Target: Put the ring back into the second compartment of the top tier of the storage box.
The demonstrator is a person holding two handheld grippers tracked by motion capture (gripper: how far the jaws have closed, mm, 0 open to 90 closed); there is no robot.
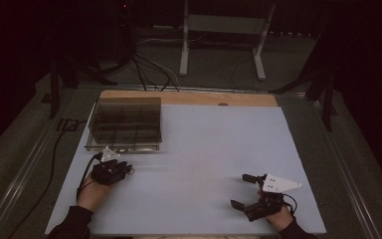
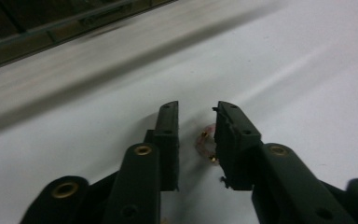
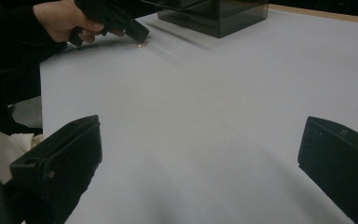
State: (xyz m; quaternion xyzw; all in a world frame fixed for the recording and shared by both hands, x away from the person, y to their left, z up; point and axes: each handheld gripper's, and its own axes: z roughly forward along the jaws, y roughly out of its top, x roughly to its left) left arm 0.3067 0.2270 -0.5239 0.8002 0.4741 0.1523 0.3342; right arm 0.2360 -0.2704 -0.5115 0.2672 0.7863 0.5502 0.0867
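While the left gripper [image 2: 196, 116] rests low over the white table [image 1: 204, 159], its two black jaws stand a narrow gap apart, and a small pinkish ring [image 2: 206, 145] with gold-coloured bits lies on the surface between them, close against the inner face of one jaw. Whether the jaws actually touch the ring is unclear. From the high view, this gripper sits near the table's front left, held by the person's left hand [image 1: 93, 191], with a cable trailing from it. Just beyond it stands a dark, see-through plastic box [image 1: 125, 124] with dividers inside, near the table's far left corner.

Over at the front right, the right gripper [image 1: 243, 190] is held by the right hand [image 1: 280, 217], its jaws spread wide with nothing between them, only bare table. A white three-cornered plate [image 1: 278, 184] sits on top of it. Beyond the table are a dark floor, cables and a pale metal stand [image 1: 224, 35].
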